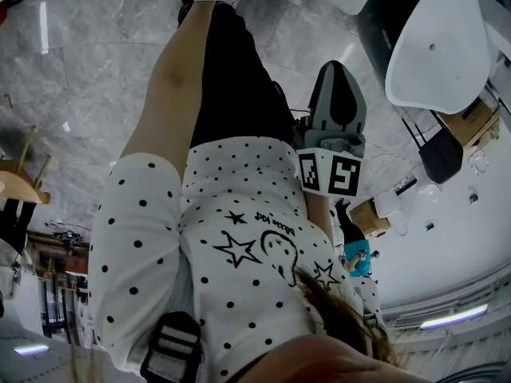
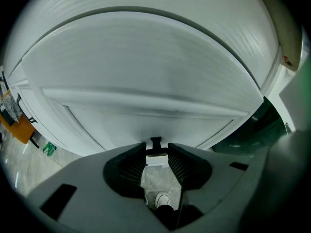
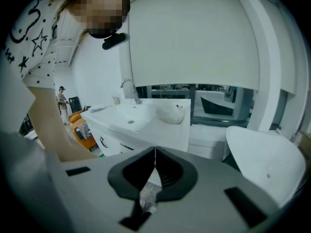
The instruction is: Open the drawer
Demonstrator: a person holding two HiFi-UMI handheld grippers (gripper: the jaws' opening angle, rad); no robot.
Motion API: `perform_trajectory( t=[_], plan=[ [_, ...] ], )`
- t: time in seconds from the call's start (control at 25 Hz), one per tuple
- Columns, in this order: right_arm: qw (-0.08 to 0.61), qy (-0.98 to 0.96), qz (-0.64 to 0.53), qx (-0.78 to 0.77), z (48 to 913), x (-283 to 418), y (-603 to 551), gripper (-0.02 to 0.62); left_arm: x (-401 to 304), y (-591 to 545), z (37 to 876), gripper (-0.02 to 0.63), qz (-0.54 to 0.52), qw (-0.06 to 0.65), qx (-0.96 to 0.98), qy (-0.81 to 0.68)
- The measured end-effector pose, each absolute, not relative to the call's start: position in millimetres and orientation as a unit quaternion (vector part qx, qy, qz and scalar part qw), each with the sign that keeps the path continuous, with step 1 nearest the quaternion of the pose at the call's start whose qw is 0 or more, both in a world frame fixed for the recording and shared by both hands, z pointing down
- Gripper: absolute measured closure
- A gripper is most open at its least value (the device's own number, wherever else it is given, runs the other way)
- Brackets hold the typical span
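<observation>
Drawer (image 3: 109, 139) untouched, right hand-held gripper (image 3: 155, 150) closed

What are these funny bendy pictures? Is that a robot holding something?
No robot: a person in a dotted shirt holds a grabbing tool in each hand. One picture comes from a camera on the person's head, looking down at the floor; the other two cameras ride on the tools, and wide lenses bend everything. The left gripper is slightly open, the right gripper is shut, and neither grips anything. Ahead of the right one stands a white sink cabinet.
</observation>
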State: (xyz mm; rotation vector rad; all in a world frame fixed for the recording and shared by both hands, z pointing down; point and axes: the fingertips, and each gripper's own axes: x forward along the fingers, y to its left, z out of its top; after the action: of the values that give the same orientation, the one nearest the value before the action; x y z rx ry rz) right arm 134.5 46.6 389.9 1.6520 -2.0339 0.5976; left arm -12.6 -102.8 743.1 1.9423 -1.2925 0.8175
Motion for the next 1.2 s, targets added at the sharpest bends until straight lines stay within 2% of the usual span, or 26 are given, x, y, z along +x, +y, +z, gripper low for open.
perform_trajectory(
  t=[1.2],
  plan=[
    [0.232,-0.731,0.223,0.602,393,141,44,0.581,-15,-80,752,0.463,0.312,0.353,0.733,-0.491]
  ],
)
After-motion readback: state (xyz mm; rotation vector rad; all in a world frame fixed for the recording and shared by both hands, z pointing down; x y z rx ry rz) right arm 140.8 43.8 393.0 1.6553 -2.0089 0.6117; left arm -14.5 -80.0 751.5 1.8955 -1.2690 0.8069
